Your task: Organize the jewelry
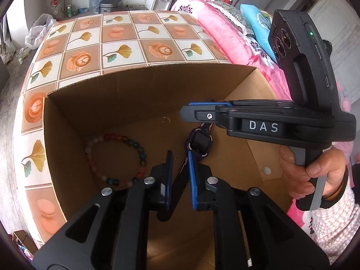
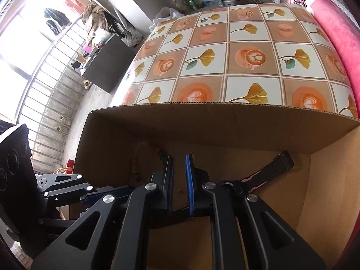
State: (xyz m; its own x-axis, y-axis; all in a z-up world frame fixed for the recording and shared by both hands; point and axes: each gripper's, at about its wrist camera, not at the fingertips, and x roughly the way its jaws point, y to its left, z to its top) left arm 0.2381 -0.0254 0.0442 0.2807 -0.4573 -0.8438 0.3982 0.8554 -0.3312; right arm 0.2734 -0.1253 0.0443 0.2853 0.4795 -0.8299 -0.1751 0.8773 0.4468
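Observation:
A cardboard box (image 1: 135, 74) stands open on the table. On its floor lie a bracelet of coloured beads (image 1: 117, 157), a small gold ring (image 1: 165, 118) and a dark blue watch (image 1: 199, 139). My left gripper (image 1: 180, 155) hangs over the box, open by a narrow gap; the watch's lower strap runs behind its right finger. My right gripper (image 1: 185, 110) reaches in from the right above the watch. In the right wrist view my right gripper (image 2: 179, 157) shows a slim gap with nothing in it. There the watch (image 2: 270, 168) lies beside the right finger, and a tiny gold piece (image 2: 181, 192) lies on the box floor below.
The table (image 1: 117, 33) has a checked cloth with leaves and coffee cups. A pink bed (image 1: 220, 29) runs along its right side. A person's hand (image 1: 312, 168) holds the right gripper's handle. A barred window (image 2: 33, 85) and floor clutter lie to the left.

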